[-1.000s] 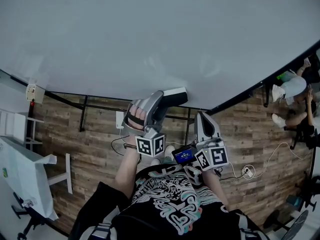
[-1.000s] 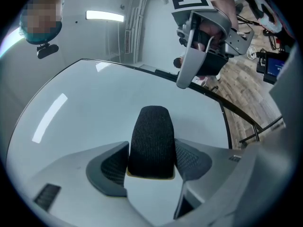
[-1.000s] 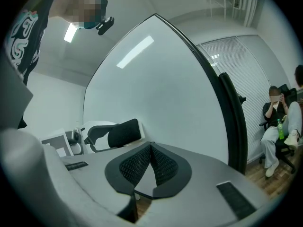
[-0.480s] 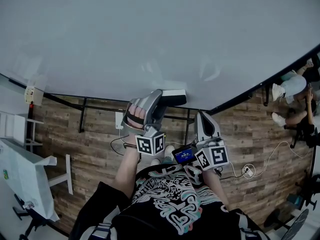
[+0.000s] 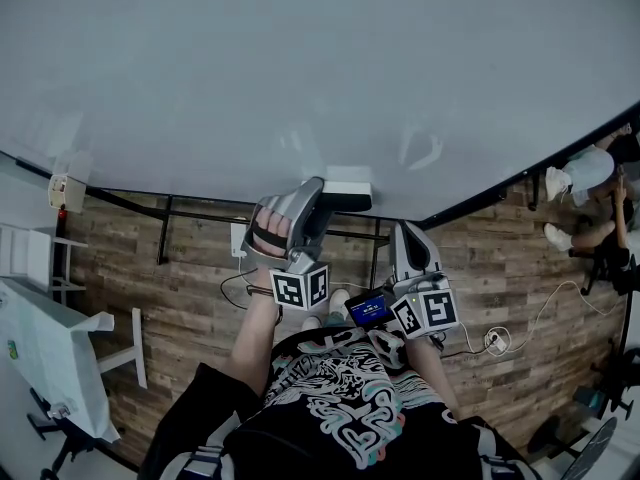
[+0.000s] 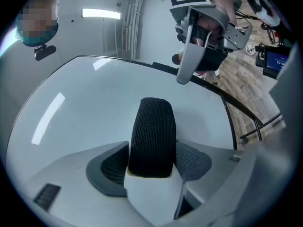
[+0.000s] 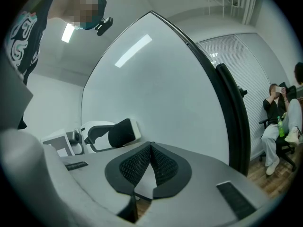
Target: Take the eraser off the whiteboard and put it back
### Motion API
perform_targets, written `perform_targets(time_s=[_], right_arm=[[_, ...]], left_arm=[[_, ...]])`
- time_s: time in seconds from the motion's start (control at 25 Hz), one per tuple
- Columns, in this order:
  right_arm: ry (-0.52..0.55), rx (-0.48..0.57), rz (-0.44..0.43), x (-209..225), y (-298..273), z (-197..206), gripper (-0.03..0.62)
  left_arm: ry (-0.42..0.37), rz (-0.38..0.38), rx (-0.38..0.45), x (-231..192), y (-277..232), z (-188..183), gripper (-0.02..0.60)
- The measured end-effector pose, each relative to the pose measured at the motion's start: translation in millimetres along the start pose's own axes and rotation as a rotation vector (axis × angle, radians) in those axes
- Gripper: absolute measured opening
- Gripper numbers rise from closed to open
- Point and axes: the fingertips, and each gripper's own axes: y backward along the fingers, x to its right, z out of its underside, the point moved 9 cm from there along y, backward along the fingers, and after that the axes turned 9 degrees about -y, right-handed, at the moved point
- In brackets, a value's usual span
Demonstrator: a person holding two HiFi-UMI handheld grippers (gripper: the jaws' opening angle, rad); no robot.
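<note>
Now left gripper (image 5: 322, 208) clamping eraser (image 6: 151, 136) by long sides, near whiteboard (image 5: 300, 68) lower edge. Long axis running ahead along jaws, rounded far end pointing at glossy board. Oblong block showing black ribbed felt face, white hard back. Right gripper (image 7: 150, 163) hovering beside, jaws pressed together, empty.

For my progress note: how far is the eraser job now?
Done: the left hand-held gripper is closed on the eraser. In hand: it holds the eraser at the lower edge of the whiteboard; lifting off or putting back, I cannot tell. Left: at least to release it on the board. The right hand-held gripper is shut and empty.
</note>
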Motion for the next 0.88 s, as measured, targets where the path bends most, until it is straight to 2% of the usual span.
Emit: perform_targets(time_s=[0.4,0.6,0.88], right_arm=[[-0.001,-0.001,0.008,-5.3,-2.9,4.1,0.005],[0.001,-0.003,0.006,-7.7,-1.1,4.5,0.005],[0.005,0.000,0.009,-13.6,5.7,2.6,0.005]], left_arm=[[0.038,0.010,0.018,0.8,2.1,1.4,0.283],[0.069,0.037,0.023,2.0,1.0,1.5,0.328],[0.084,0.060,0.030,2.5,3.9,-1.3,0.339]])
